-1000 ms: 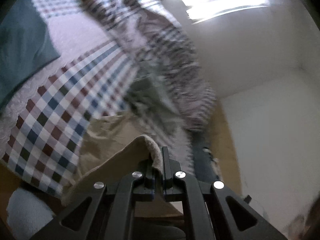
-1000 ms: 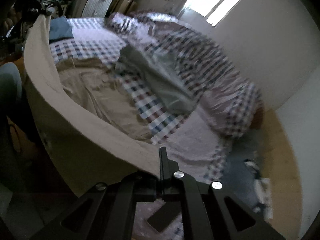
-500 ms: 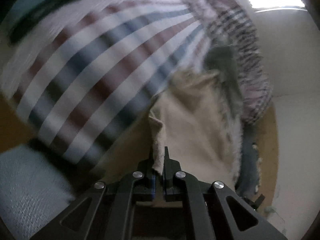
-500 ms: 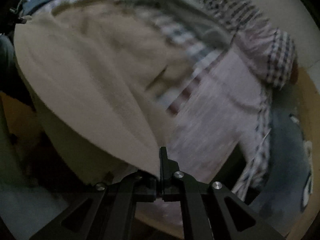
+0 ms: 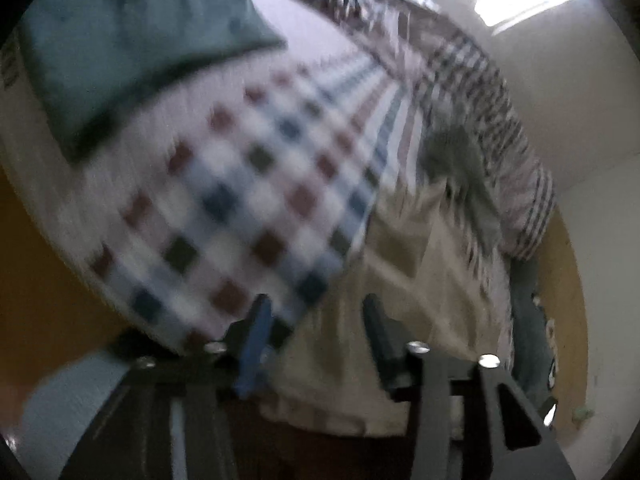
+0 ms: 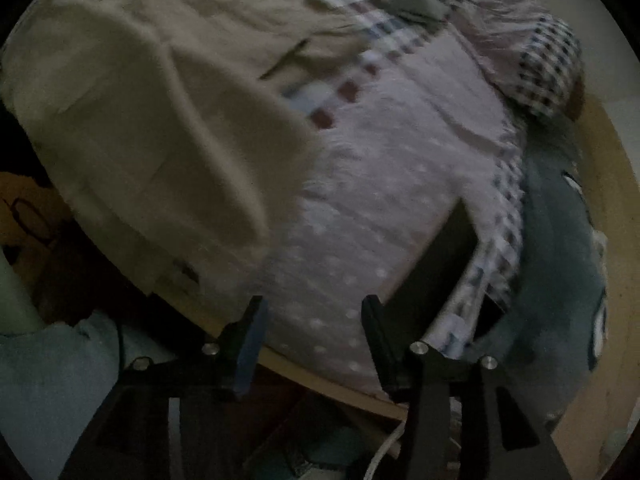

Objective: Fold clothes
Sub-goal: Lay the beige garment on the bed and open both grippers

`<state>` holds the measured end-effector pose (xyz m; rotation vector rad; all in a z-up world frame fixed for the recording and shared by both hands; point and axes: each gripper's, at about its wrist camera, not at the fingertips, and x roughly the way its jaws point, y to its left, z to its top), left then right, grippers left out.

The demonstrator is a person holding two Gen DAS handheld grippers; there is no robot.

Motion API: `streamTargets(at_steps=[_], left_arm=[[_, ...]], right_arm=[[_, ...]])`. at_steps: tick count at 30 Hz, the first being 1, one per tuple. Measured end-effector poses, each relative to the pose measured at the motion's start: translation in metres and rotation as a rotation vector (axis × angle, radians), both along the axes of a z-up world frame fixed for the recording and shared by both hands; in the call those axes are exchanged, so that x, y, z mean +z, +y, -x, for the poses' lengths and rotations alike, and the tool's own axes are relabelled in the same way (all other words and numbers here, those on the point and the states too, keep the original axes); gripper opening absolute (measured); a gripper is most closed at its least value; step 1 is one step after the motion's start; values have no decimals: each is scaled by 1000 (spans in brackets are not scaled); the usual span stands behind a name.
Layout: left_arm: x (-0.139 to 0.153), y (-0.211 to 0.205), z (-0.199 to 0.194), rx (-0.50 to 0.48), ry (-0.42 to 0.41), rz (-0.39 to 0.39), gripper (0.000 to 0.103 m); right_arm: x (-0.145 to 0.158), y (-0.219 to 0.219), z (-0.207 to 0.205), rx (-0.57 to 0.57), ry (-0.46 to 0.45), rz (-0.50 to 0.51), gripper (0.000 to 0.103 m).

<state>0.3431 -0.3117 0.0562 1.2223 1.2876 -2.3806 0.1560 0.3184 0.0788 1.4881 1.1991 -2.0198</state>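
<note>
A beige garment [image 5: 404, 304] [image 6: 160, 120] lies spread on the bed, its near edge hanging over the bedside. My left gripper [image 5: 316, 320] is low over that near edge with its jaws opening. The beige cloth shows in the gap, but neither pad presses on it. My right gripper [image 6: 312, 320] is also opening. Only the dotted pale bedspread [image 6: 380, 208] shows between its fingers, and the beige garment lies to its upper left.
A checked bedspread [image 5: 240, 200] covers the bed. On it are a folded teal cloth [image 5: 132, 48], a grey-green garment [image 5: 460, 168] and a crumpled checked blanket [image 5: 500, 120] [image 6: 548, 68]. A dark blue-grey mat [image 6: 560, 264] lies on the floor at the right. A pale blue trouser leg [image 6: 60, 380] is at lower left.
Both grippers were shut on the beige garment's edge and have come down to the bed. Both now stand open, and the garment lies flat on the bed.
</note>
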Motion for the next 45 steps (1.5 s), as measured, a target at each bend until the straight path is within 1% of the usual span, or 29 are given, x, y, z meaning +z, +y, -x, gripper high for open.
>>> streamTargets(at_steps=[1, 2, 3, 4, 5, 6, 9, 10, 13, 14, 17, 19, 22, 24, 25, 27, 28, 29, 30, 34, 36, 41, 44, 45], left_arm=[[3, -7, 7, -17, 23, -4, 64], [5, -12, 17, -60, 45, -12, 64], [6, -16, 28, -102, 67, -13, 65], [7, -17, 43, -146, 85, 2, 67], [7, -17, 59, -186, 101, 18, 67], [6, -15, 75, -219, 109, 31, 67], [-1, -8, 126, -302, 104, 62, 67], [-4, -3, 140, -332, 97, 89, 67], [-17, 11, 174, -405, 65, 182, 67], [-20, 14, 180, -422, 61, 206, 66], [-27, 24, 194, -475, 58, 291, 66], [-28, 32, 203, -509, 64, 339, 66], [-30, 39, 215, -548, 76, 379, 65], [-29, 49, 221, -579, 80, 421, 48], [-31, 55, 225, -600, 73, 447, 33], [-34, 68, 232, -627, 52, 505, 30], [-35, 70, 233, -631, 55, 509, 24], [-35, 72, 234, -636, 58, 513, 11], [-35, 73, 235, -637, 61, 511, 7], [-30, 66, 237, -546, 67, 513, 5], [-29, 57, 237, -496, 68, 486, 5], [-27, 35, 234, -369, 45, 468, 4], [-29, 21, 230, -297, 26, 446, 4], [-31, 20, 230, -290, 19, 446, 4]], right_arm=[[9, 2, 2, -14, 27, 12, 57], [18, 2, 5, -32, 57, 40, 59], [29, 0, 8, -55, 94, 86, 60], [42, -2, 12, -80, 144, 153, 63], [52, -5, 16, -101, 176, 214, 65], [61, -9, 19, -122, 199, 285, 65], [85, -27, 27, -167, 236, 581, 66], [89, -34, 28, -166, 246, 652, 66], [95, -61, 36, -156, 294, 823, 67], [95, -69, 39, -163, 318, 872, 67], [92, -86, 49, -194, 341, 1024, 67], [81, -93, 57, -197, 342, 1108, 67], [61, -93, 67, -255, 333, 1166, 67], [51, -88, 75, -312, 317, 1187, 67], [46, -86, 79, -340, 309, 1192, 67], [43, -82, 86, -367, 314, 1190, 67], [42, -79, 87, -373, 320, 1192, 67], [41, -77, 88, -378, 327, 1193, 67], [40, -74, 88, -383, 336, 1190, 67], [39, -66, 88, -399, 361, 1181, 67], [38, -65, 89, -406, 363, 1181, 67], [38, -62, 90, -417, 377, 1162, 67], [35, -55, 95, -477, 399, 1130, 67], [33, -49, 98, -508, 406, 1122, 67]])
